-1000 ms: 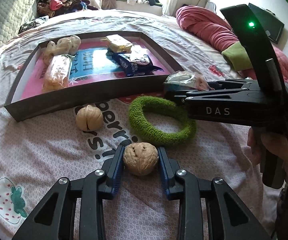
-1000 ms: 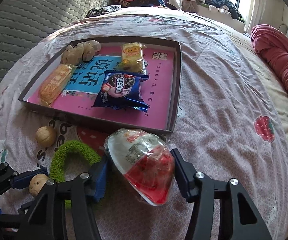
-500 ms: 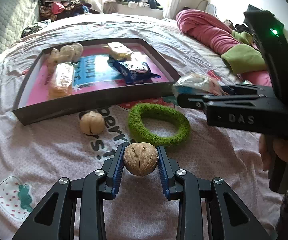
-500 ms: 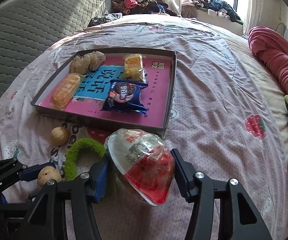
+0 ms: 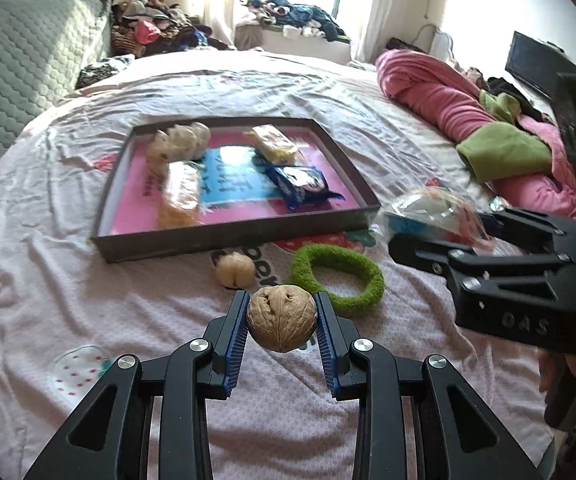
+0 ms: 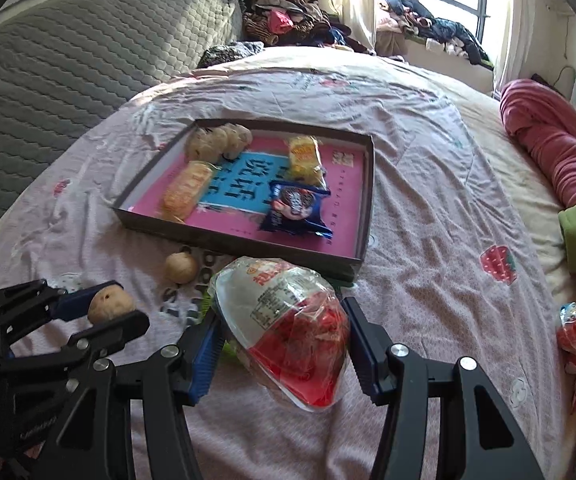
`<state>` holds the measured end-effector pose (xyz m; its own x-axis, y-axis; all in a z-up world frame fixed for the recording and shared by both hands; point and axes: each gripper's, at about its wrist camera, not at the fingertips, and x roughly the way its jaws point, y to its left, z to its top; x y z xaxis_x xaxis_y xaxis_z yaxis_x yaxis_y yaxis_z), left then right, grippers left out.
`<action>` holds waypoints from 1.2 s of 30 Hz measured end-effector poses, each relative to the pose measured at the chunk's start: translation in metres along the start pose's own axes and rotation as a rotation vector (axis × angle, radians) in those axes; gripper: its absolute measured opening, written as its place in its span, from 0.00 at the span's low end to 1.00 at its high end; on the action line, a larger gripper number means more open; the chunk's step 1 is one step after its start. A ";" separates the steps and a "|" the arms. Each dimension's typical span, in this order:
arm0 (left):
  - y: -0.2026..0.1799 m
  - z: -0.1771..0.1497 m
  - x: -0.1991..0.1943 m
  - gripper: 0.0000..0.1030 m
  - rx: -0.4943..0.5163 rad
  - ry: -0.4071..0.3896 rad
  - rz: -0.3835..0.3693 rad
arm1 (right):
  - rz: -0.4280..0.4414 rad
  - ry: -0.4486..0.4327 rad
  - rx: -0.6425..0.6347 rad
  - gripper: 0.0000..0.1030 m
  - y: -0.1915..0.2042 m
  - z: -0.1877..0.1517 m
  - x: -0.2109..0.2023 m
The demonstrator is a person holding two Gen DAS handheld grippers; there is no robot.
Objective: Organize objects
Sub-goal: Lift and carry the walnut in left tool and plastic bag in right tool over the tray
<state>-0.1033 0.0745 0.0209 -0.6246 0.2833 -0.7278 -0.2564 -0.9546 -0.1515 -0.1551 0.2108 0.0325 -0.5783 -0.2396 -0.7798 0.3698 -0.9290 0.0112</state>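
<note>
1. Both tongs are higher above the bed (image 5: 68, 300) than a second ago.
2. Left tongs (image 5: 281, 322) pinch a walnut (image 5: 281, 317).
3. Right tongs (image 6: 284, 344) pinch a wrapped snack (image 6: 288, 328).
4. Farther off sits the tray (image 6: 361, 216).

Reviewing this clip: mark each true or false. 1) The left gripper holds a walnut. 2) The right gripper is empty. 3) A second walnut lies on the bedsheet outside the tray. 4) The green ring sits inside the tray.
1) True: the left gripper is shut on the walnut.
2) False: the right gripper clamps an egg-shaped wrapped snack.
3) True: the second walnut lies in front of the tray.
4) False: the green ring lies on the bedsheet outside it.
</note>
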 end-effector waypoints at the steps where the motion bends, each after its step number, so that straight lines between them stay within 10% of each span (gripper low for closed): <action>1: 0.001 0.001 -0.004 0.32 -0.005 -0.004 0.004 | 0.000 -0.008 -0.005 0.55 0.004 0.000 -0.006; 36: 0.008 0.029 -0.121 0.32 -0.070 -0.162 0.124 | -0.008 -0.208 -0.068 0.56 0.062 0.010 -0.130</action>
<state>-0.0510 0.0353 0.1267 -0.7599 0.1686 -0.6278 -0.1215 -0.9856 -0.1177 -0.0642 0.1817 0.1402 -0.7162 -0.2920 -0.6338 0.4089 -0.9116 -0.0420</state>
